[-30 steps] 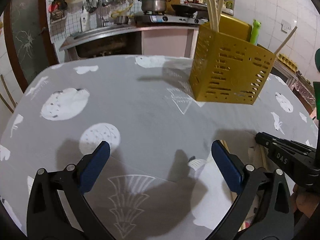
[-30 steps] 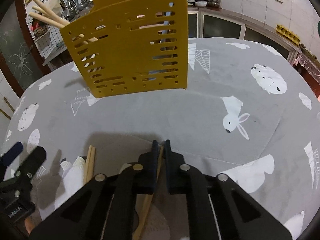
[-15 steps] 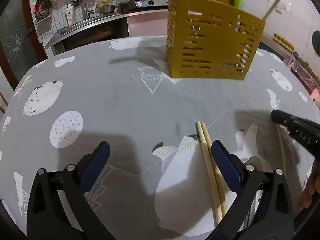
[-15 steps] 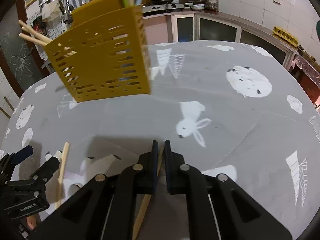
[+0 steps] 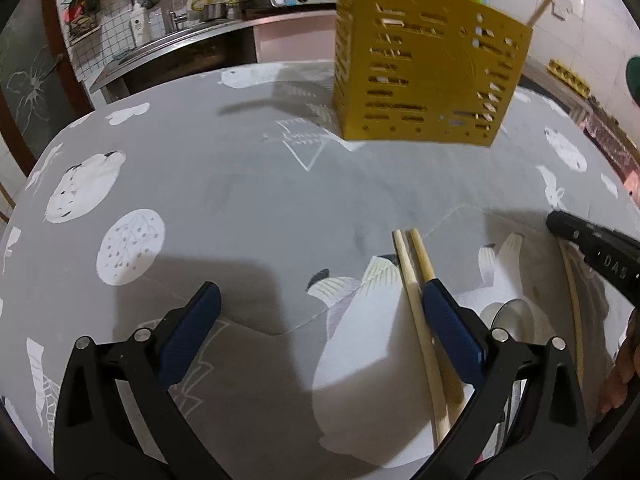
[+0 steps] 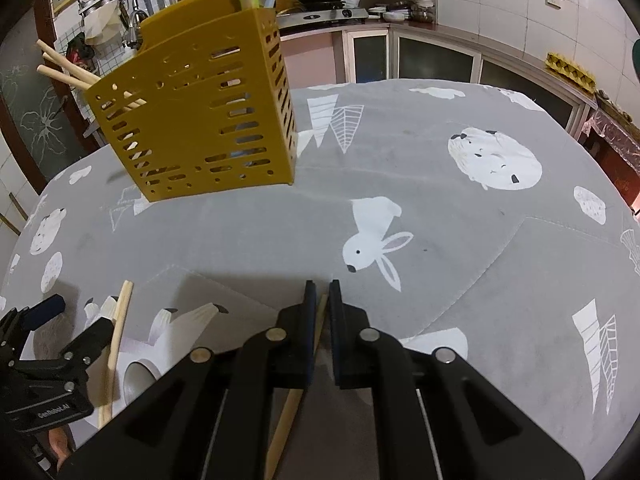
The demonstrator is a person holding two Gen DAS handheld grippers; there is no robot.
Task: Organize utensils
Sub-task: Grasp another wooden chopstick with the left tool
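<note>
Wooden chopstick pair (image 5: 416, 300) now lies inside the left tongs (image 5: 320, 320), at lower centre-right of the left view; a second ago it was outside them. Left tongs spread wide, right pad just beside the pair. Right tongs (image 6: 319, 308) remain clamped on a single wooden chopstick (image 6: 292, 404). Yellow perforated plastic utensil holder (image 5: 424, 80) stands upper centre on the grey printed tabletop (image 5: 240, 200). Judgement: left pickup imminent; holder drop-off pending.

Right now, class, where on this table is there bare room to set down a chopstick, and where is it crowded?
Free: the cloth left of and before the yellow holder, and the stretch around the rabbit print. Crowded: the near edge, where chopsticks and a spoon lie between the left gripper and right gripper.
</note>
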